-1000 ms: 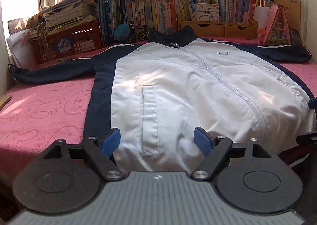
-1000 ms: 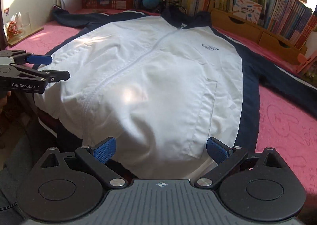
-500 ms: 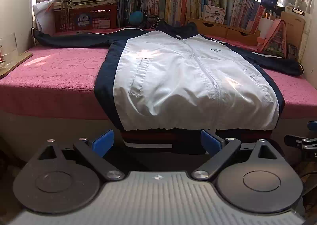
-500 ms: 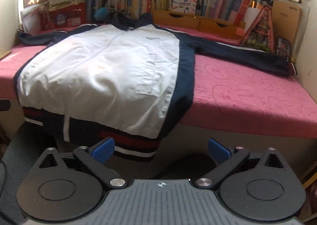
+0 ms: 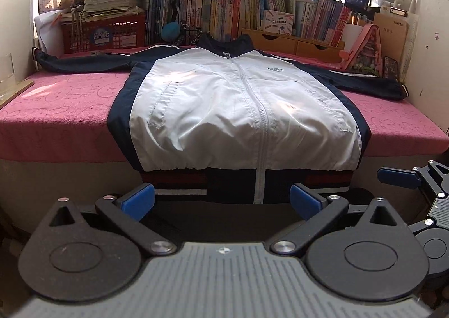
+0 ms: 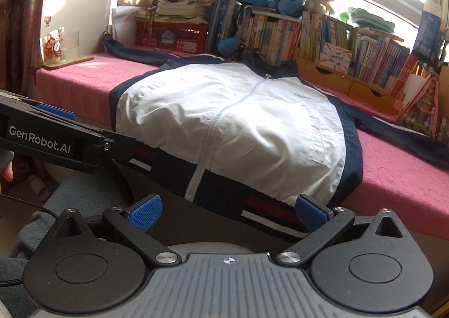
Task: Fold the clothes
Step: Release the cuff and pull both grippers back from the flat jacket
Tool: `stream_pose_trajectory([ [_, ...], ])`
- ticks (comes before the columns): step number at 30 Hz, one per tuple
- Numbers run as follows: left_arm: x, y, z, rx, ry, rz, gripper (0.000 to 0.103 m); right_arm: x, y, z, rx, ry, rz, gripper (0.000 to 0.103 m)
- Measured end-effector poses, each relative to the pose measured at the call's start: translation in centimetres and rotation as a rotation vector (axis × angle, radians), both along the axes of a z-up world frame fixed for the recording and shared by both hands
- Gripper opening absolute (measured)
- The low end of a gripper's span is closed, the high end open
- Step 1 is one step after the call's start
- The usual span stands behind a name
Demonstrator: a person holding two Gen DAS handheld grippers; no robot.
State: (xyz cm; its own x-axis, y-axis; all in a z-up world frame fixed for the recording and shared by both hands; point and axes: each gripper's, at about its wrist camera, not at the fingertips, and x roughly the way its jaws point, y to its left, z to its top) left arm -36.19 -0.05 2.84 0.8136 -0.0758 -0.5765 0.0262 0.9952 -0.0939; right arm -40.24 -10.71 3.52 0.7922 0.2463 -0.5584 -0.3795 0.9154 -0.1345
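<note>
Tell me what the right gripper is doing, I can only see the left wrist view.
Observer: The right gripper is open, with nothing between its fingers.
Operator: Anything low down in front of the bed?
Observer: Gray cloth lies there, at the lower left, before the bed.
Operator: And past the bed's far left end?
Observer: A brown curtain hangs there.
</note>
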Motion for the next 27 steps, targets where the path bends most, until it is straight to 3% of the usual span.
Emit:
stream_pose_trajectory([
  [8, -0.3, 0.0, -0.5, -0.024, 0.001, 0.001, 0.103, -1.1, -1.4, -0.2, 0.151, -0.067, -0.174, 0.103],
  [12, -0.3, -0.5, -0.7, -0.031, -0.001, 0.006, 0.103, -1.2, -2.3, -0.4, 0.204, -0.041, -0.198, 0.103],
  [27, -0.4, -0.8, -1.1, 0.002, 0.006, 0.011, 0.103, -0.9, -1.2, -1.1, 0.17, -0.003, -0.185, 0.103],
])
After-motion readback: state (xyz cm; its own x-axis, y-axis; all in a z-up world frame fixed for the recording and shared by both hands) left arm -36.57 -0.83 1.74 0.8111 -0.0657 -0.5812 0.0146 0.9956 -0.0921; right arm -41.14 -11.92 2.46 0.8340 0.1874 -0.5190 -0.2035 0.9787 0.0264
